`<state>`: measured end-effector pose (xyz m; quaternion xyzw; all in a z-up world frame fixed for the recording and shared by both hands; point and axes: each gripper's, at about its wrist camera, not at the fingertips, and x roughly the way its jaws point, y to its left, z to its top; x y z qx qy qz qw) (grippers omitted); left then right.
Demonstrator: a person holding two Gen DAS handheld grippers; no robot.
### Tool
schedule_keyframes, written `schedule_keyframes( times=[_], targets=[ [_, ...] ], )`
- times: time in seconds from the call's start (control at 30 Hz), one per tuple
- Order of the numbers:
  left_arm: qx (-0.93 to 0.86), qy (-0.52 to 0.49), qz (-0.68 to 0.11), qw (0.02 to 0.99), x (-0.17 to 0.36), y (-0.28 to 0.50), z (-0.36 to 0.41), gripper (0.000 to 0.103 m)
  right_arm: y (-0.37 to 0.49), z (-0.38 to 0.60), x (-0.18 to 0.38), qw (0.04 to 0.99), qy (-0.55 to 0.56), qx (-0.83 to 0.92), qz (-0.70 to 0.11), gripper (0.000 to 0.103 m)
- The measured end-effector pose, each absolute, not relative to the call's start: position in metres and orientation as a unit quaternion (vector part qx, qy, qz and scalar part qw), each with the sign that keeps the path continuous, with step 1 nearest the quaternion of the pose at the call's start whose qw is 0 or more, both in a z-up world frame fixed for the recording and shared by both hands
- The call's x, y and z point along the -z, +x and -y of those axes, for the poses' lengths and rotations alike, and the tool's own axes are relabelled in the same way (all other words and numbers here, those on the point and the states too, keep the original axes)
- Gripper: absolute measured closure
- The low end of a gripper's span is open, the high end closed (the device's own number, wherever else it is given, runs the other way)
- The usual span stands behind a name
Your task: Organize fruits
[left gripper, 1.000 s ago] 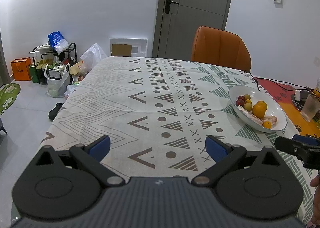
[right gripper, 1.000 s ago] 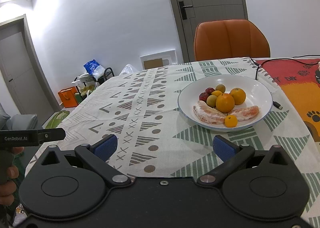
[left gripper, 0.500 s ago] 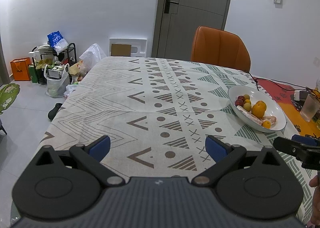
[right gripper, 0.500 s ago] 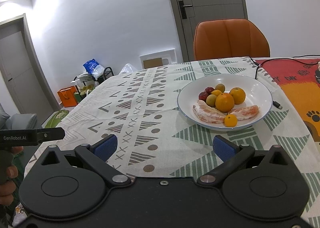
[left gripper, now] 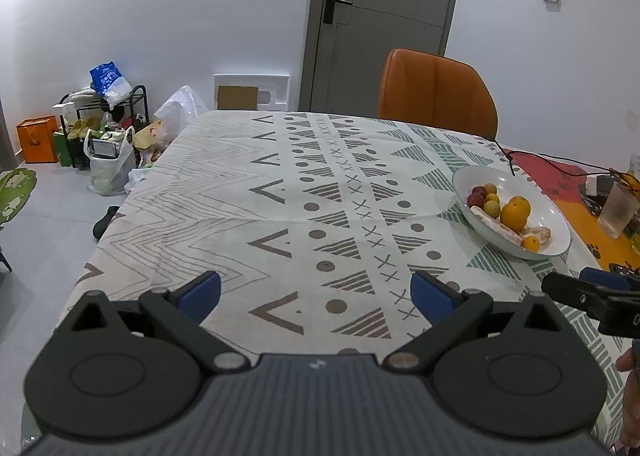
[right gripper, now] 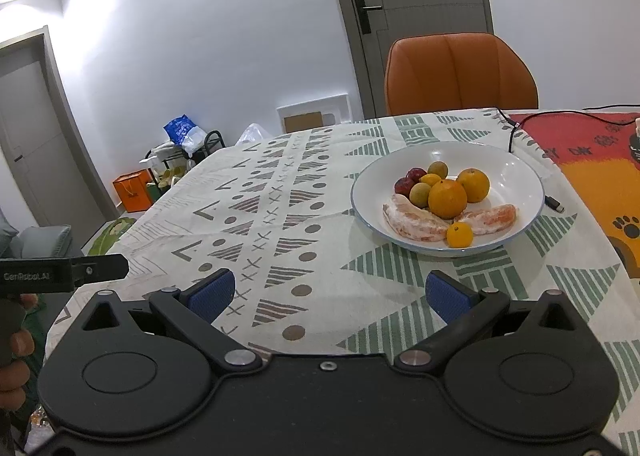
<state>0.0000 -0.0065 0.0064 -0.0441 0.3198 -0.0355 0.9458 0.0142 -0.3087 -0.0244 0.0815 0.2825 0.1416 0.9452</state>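
Two grippers are hovering over the near edge of the table (left gripper: 224, 191), and we are keeping both sets of fingers spread wide with nothing between them: the left gripper (left gripper: 316, 294) faces bare patterned cloth, the right gripper (right gripper: 327, 292) faces the white bowl (right gripper: 516, 171). All the fruit is sitting in that bowl, toward the right side of the table: two oranges (right gripper: 447, 198), a small citrus (right gripper: 459, 235) at the front rim, two peeled segments (right gripper: 414, 221), some small yellow-green fruits (right gripper: 420, 189) and dark red ones (right gripper: 403, 185) behind.

We are judging the oranges firm and round, likely to roll, so we are planning to pinch them across the widest part. The peeled segments look soft and wet; they are calling for a light hold along the middle. The bowl looks ceramic and could slide on cloth.

Left of the bowl the cloth is lying open, giving us room. To its right, a black cable (right gripper: 516, 127) and a plug (right gripper: 555, 203) are lying close by the rim.
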Motion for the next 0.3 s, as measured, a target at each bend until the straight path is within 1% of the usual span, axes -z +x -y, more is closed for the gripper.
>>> schedule_keyframes(
  times=[0.3],
  targets=[
    [0.039, -0.042, -0.323, 0.945, -0.0050, 0.0041, 0.0084, 0.003, 0.0193, 0.3110, 0.0285, 0.943, 0.085, -0.139, -0.289, 0.000]
  ],
)
